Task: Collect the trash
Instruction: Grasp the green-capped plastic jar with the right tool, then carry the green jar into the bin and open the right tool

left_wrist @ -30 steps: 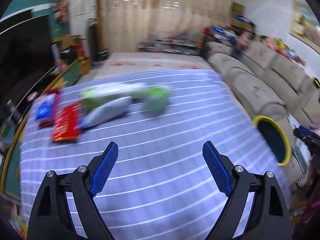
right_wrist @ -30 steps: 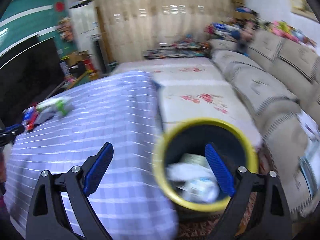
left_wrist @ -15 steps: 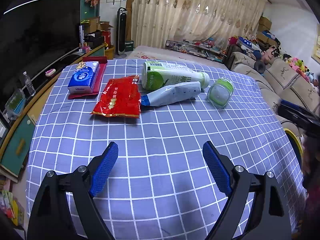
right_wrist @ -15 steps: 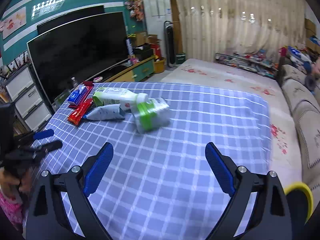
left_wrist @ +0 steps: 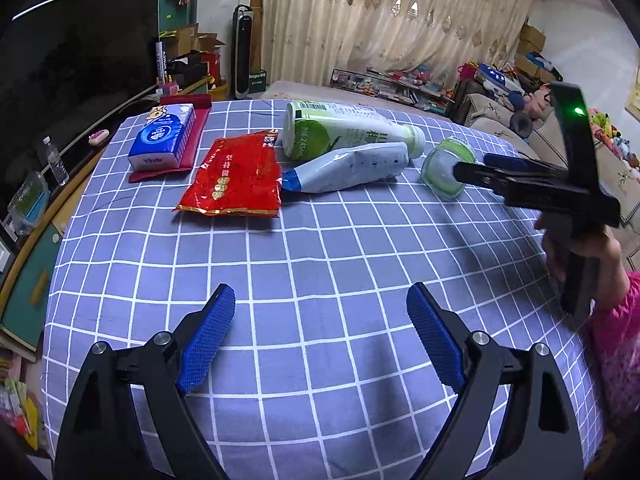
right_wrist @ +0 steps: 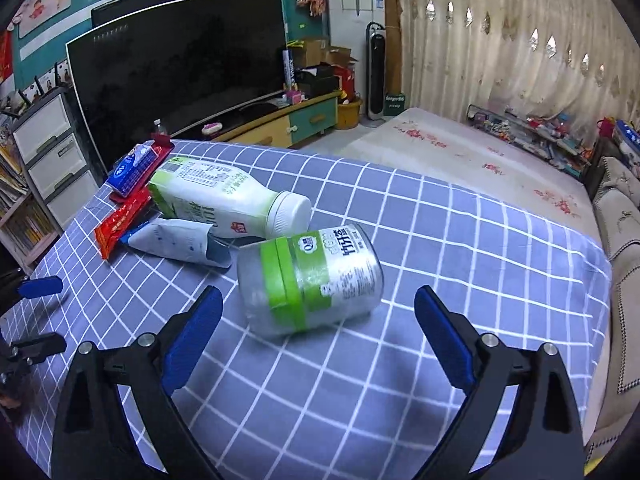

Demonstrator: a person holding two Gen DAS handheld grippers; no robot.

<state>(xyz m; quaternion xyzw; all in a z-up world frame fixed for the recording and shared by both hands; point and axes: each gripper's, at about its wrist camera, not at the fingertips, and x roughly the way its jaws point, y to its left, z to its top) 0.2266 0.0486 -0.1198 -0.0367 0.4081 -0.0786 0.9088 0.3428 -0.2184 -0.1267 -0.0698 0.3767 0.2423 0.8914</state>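
Note:
A clear jar with a green lid [right_wrist: 310, 280] lies on its side on the blue checked tablecloth [right_wrist: 460, 248], just ahead of my open, empty right gripper [right_wrist: 318, 328]. Behind it lie a white and green bottle [right_wrist: 224, 198], a crumpled white and blue pouch [right_wrist: 178, 242] and a red wrapper [right_wrist: 120, 220]. In the left wrist view the red wrapper [left_wrist: 236, 176], bottle [left_wrist: 344, 128], pouch [left_wrist: 348, 168] and jar [left_wrist: 444, 166] lie far ahead of my open, empty left gripper [left_wrist: 320, 336]. The right gripper [left_wrist: 500, 168] reaches at the jar from the right.
A blue tissue pack [left_wrist: 162, 138] sits on a red tray at the table's far left. A large TV [right_wrist: 176, 76] and cabinet stand beyond the table. A sofa [right_wrist: 620, 220] runs along the right side.
The right gripper swung from over the yellow-rimmed bin back across the table and closed in on the jar. The left view turned and steadied facing the trash.

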